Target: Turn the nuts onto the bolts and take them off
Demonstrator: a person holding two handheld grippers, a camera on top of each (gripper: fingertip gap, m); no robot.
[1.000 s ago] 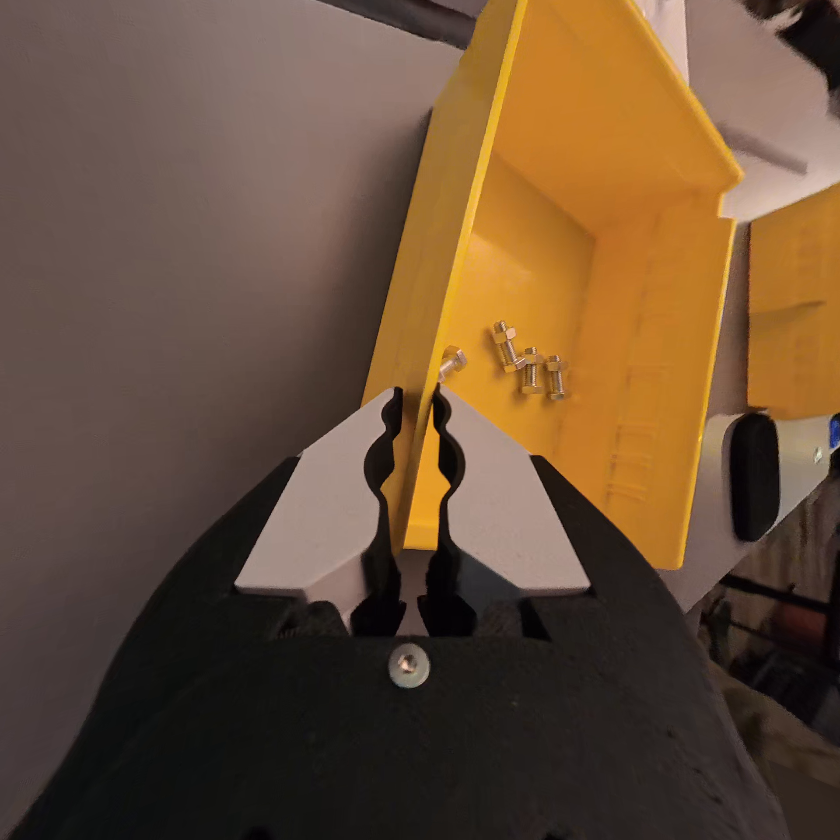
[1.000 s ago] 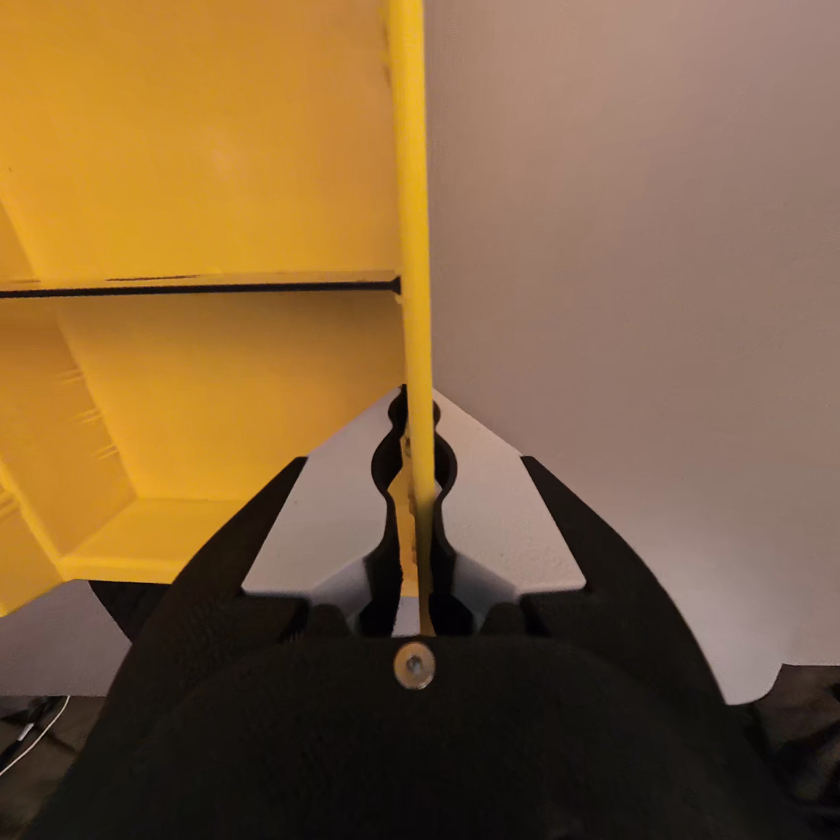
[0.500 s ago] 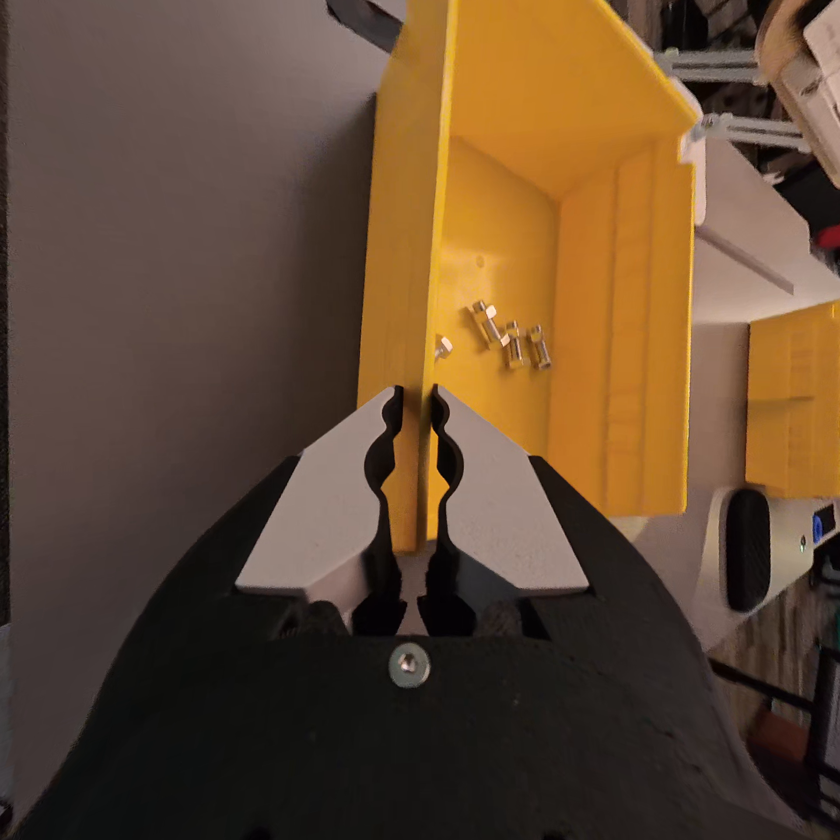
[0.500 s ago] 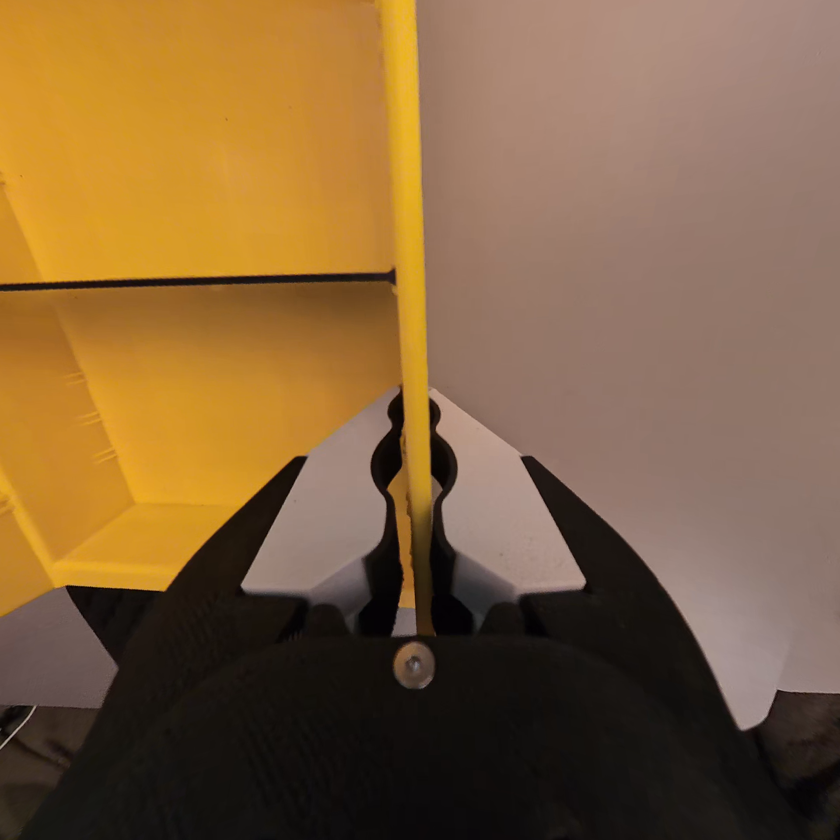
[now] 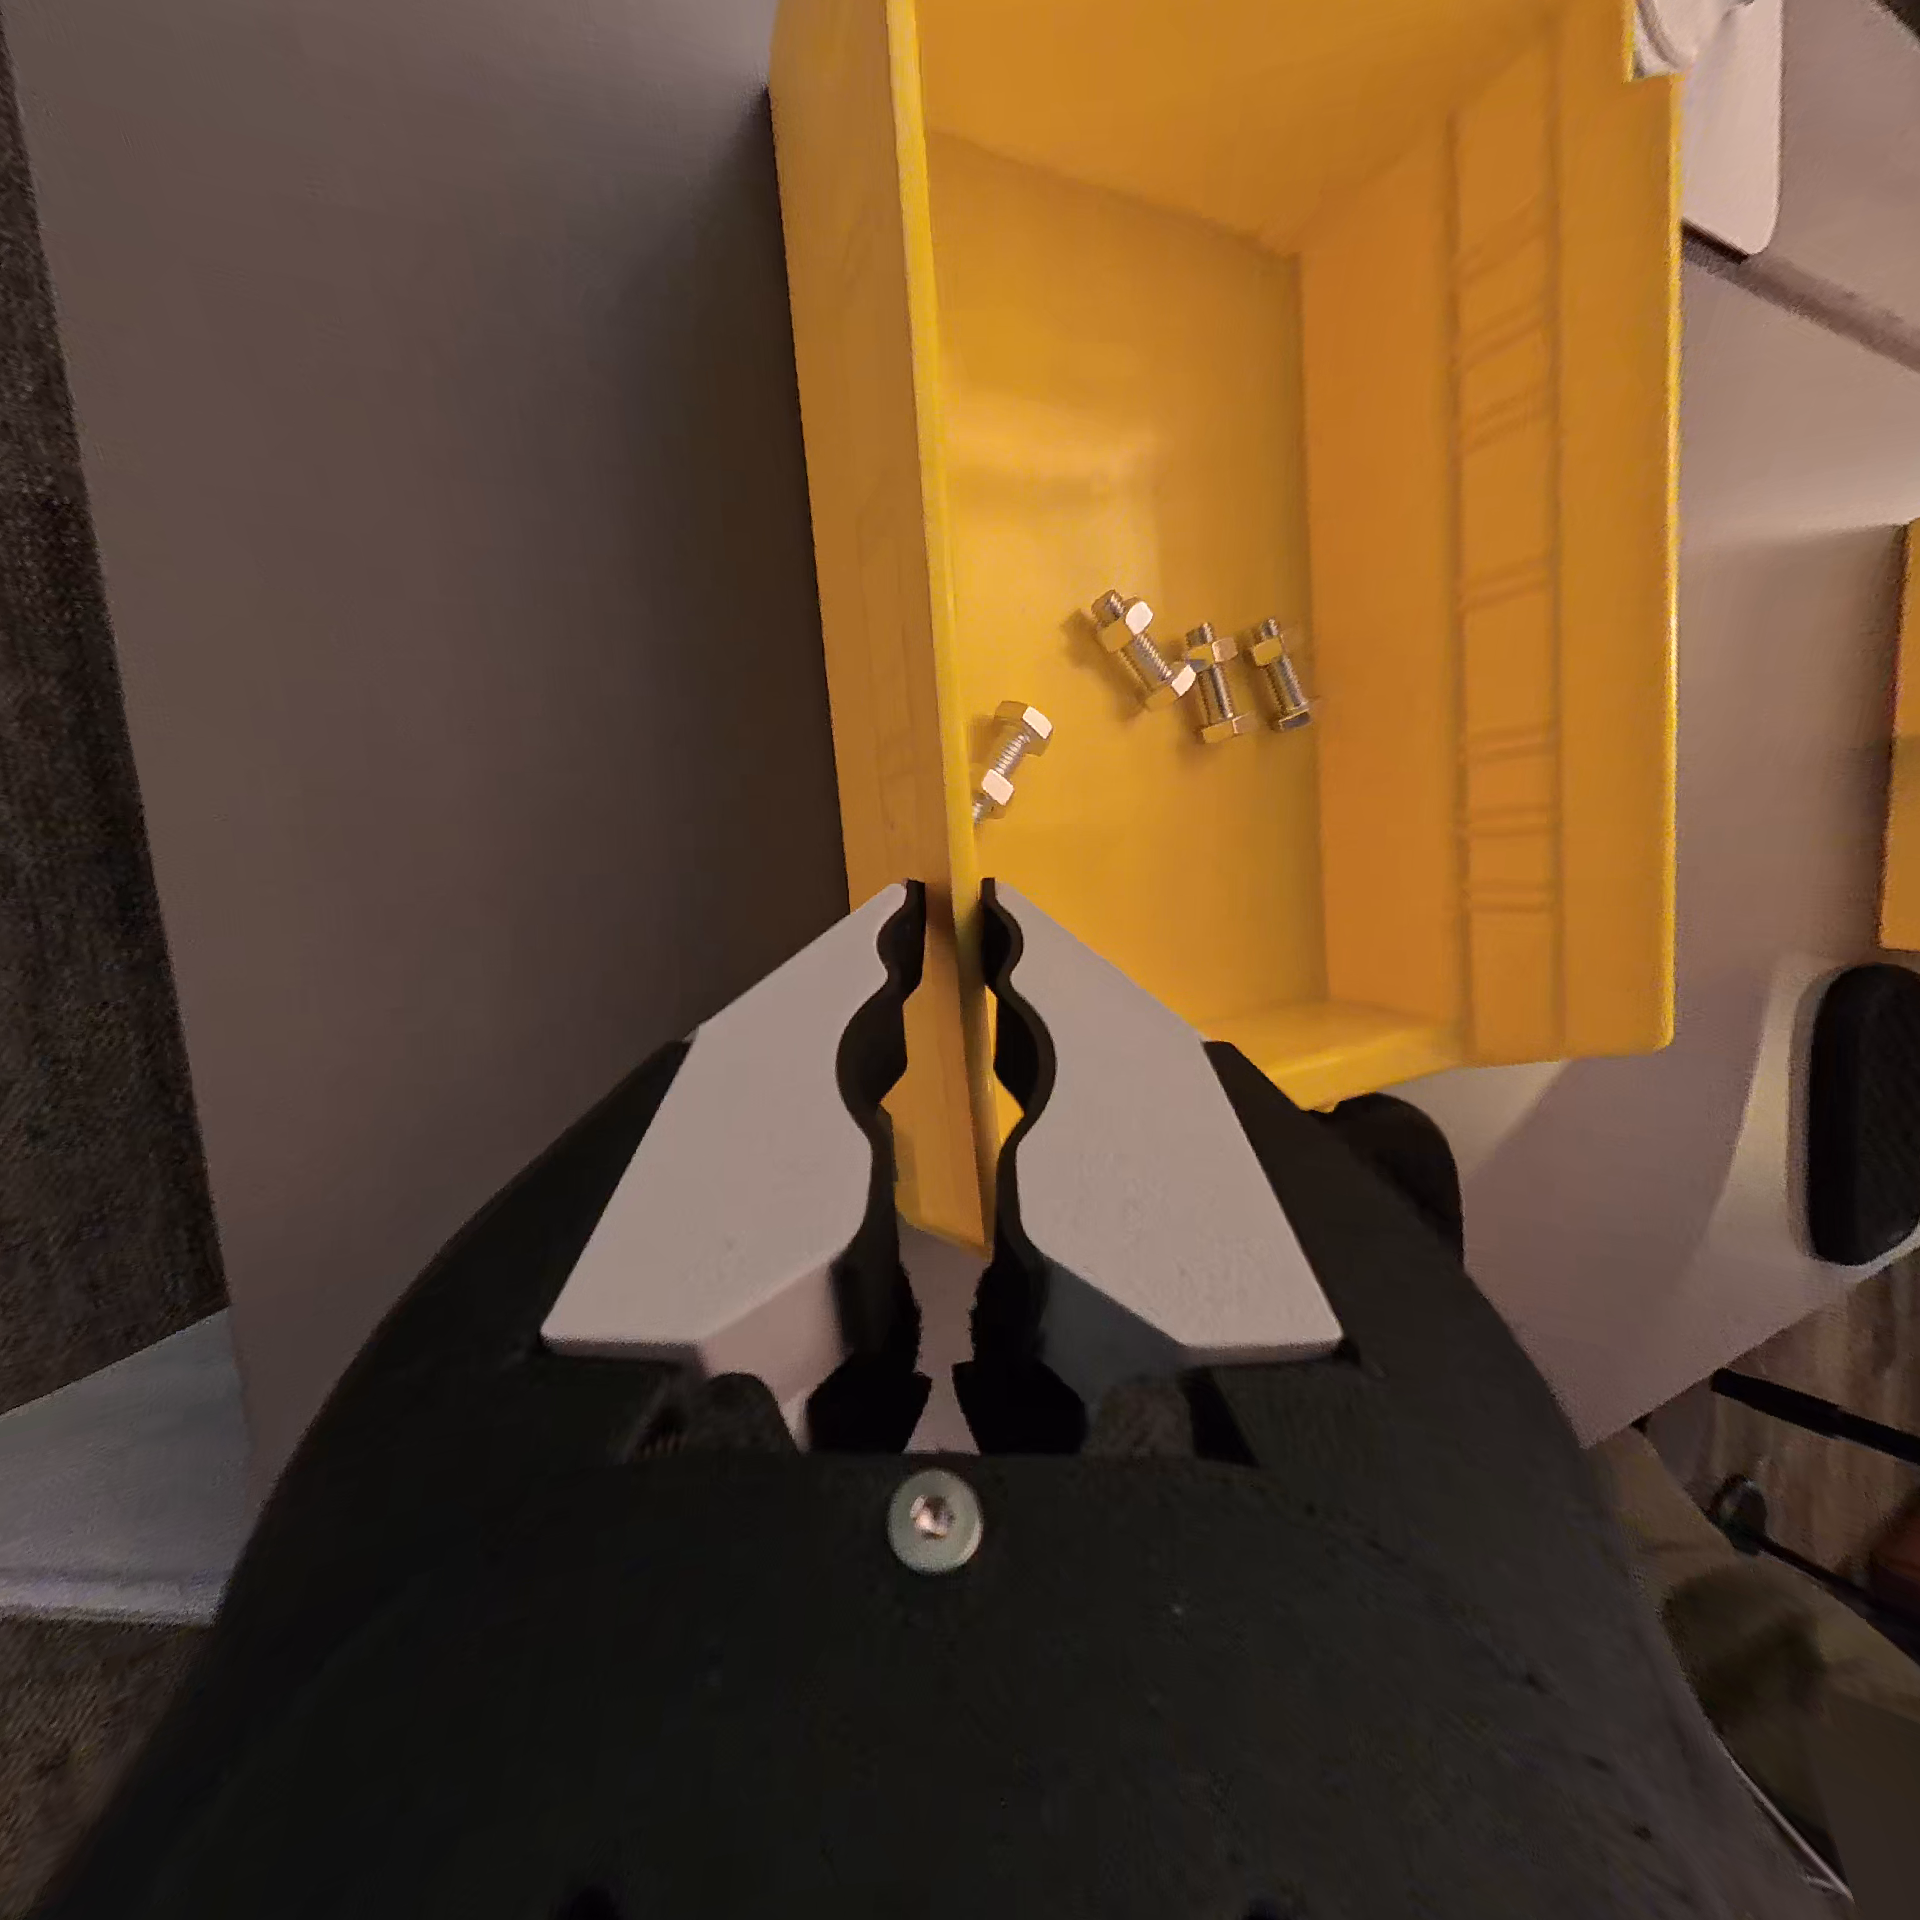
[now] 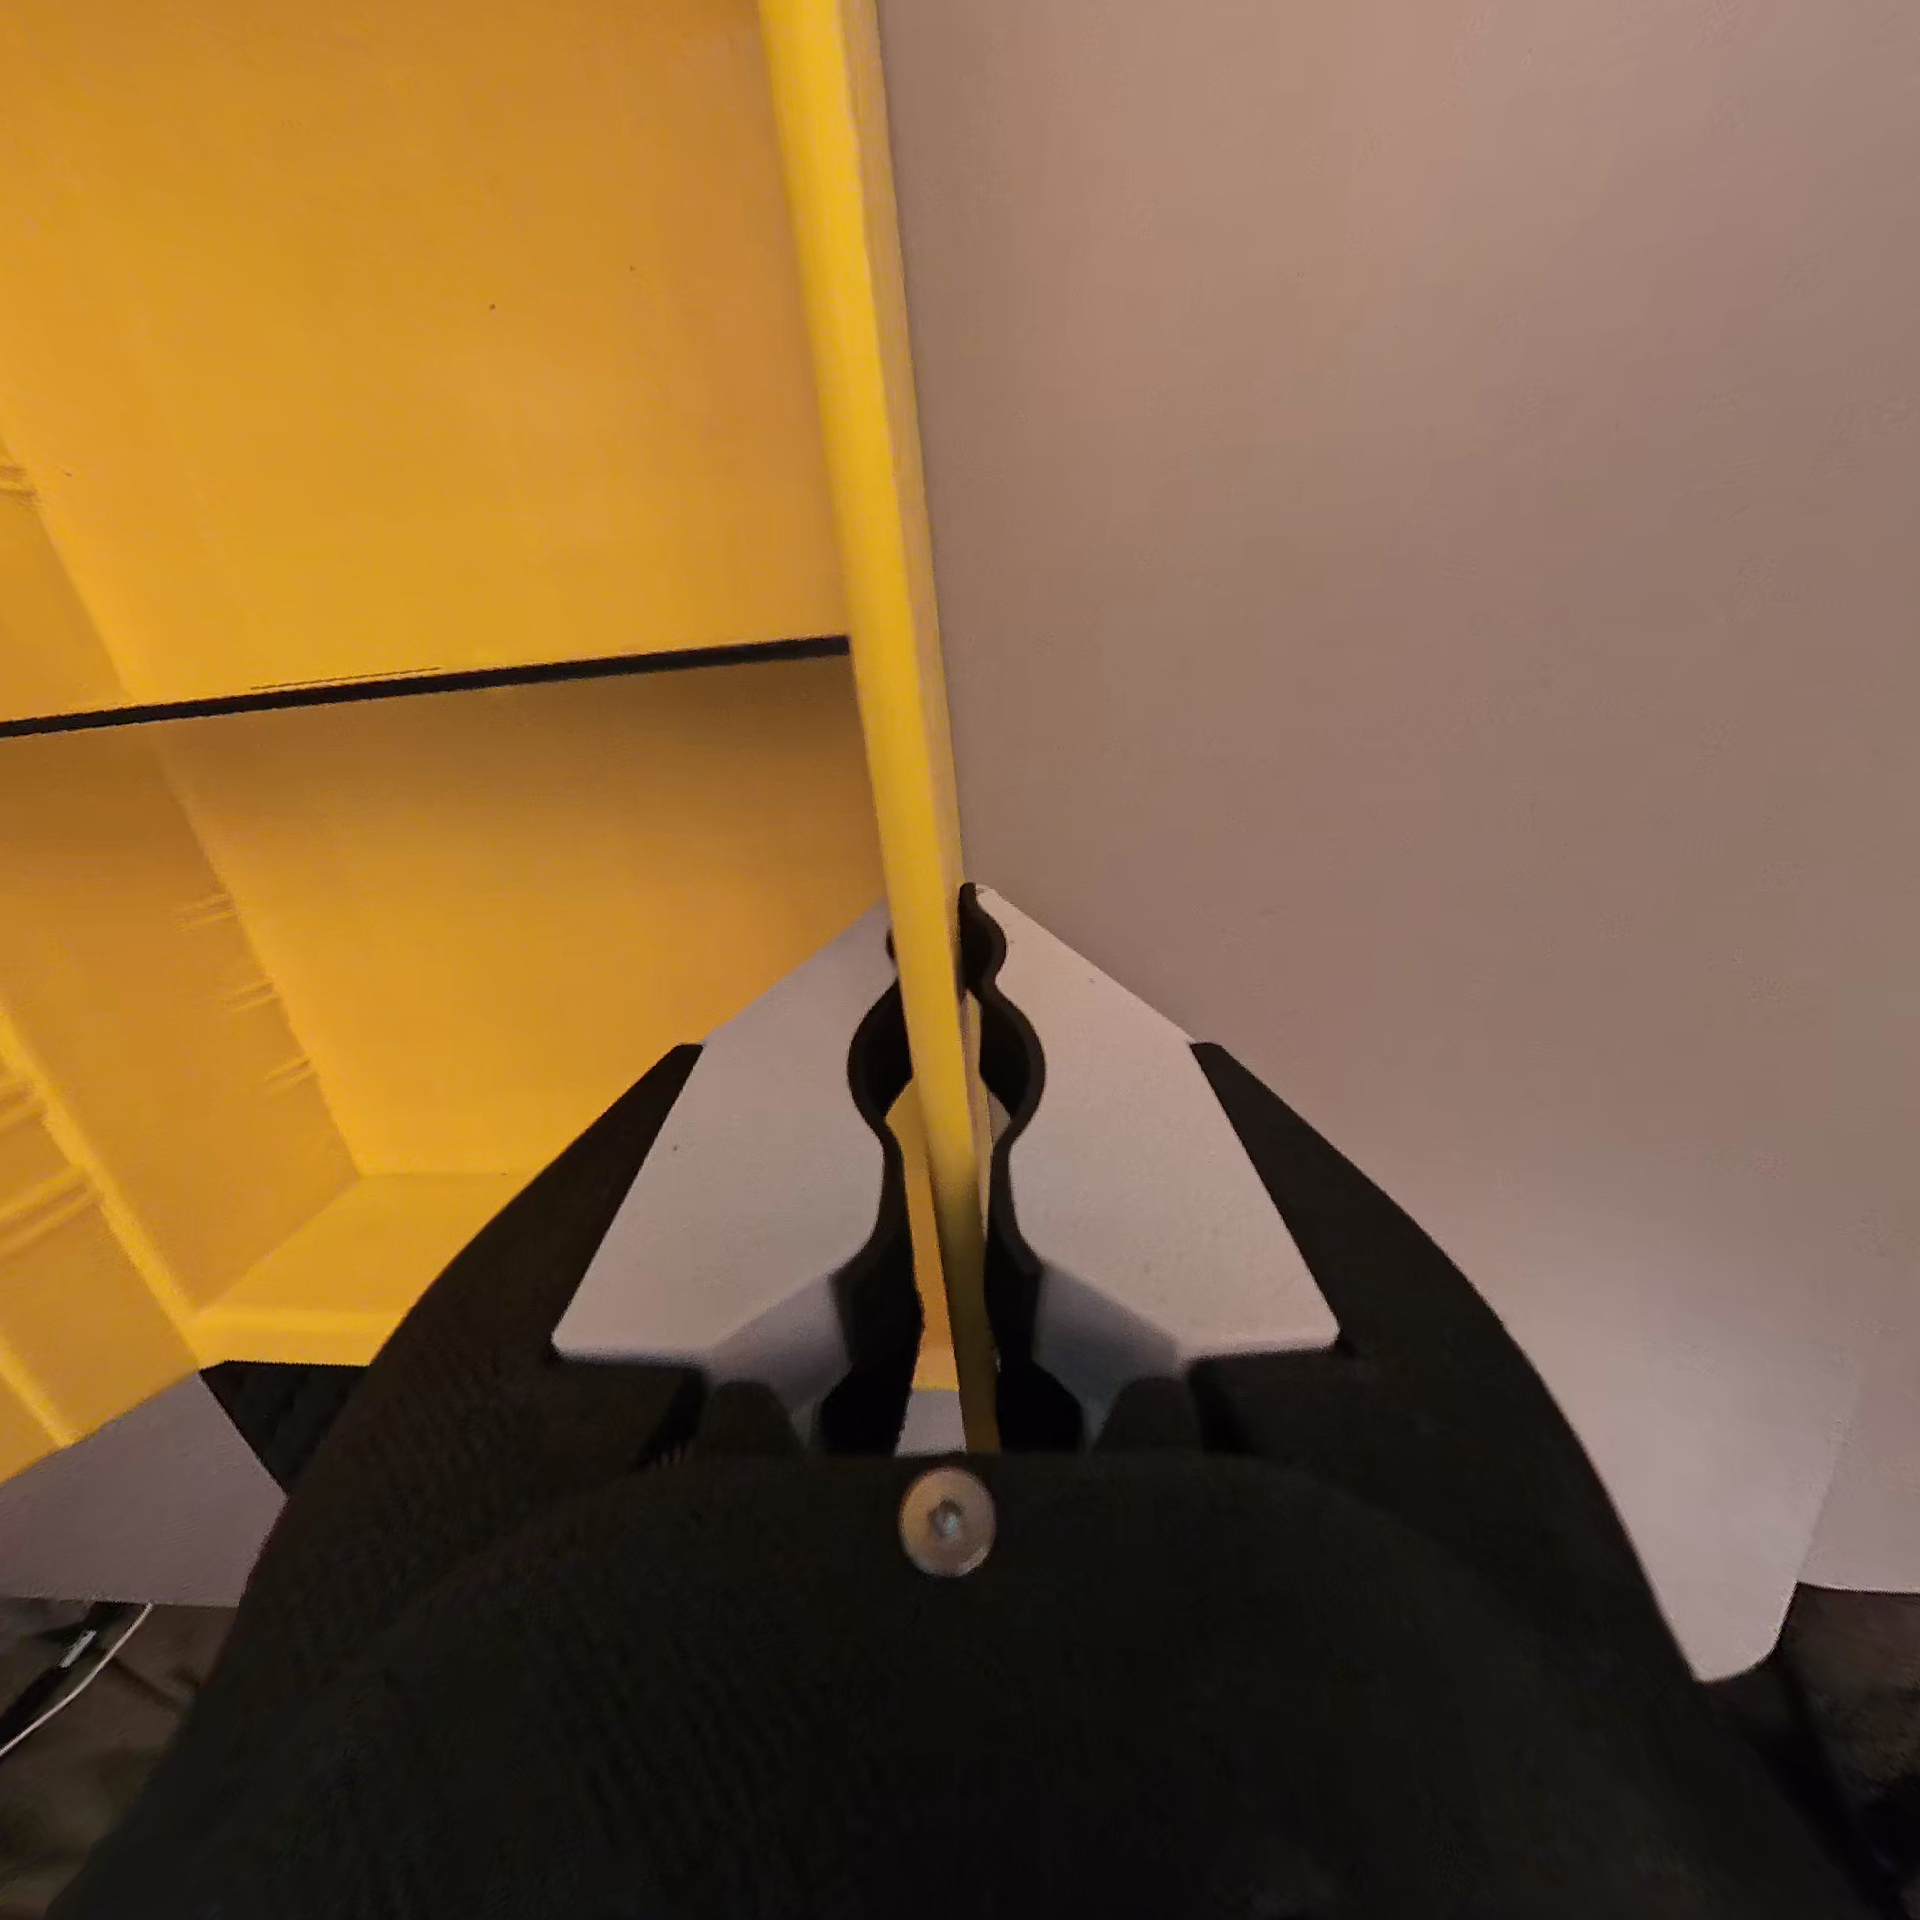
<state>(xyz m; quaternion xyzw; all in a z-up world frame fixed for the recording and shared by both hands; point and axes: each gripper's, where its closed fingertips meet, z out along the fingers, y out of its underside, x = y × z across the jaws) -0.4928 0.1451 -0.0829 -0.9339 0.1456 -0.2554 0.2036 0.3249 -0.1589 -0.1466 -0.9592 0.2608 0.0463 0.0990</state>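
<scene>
Pinching the near side wall of the yellow bin, the left hand-held gripper has its two grey jaws pressed onto the thin plastic edge, one on each face of it. Inside the bin, four silver bolts with nuts on them lie on the floor: three bolts cluster close together near the far wall, touching or nearly touching one another, and a single bolt lies apart from them, just beside the pinched wall and partly hidden behind it. The bin sits over a pale table. A second yellow bin shows at the frame edge beyond the first.

The right hand-held gripper likewise clamps a wall of the yellow bin, the edge running up between its jaws, with the table on the outer side of that wall.
</scene>
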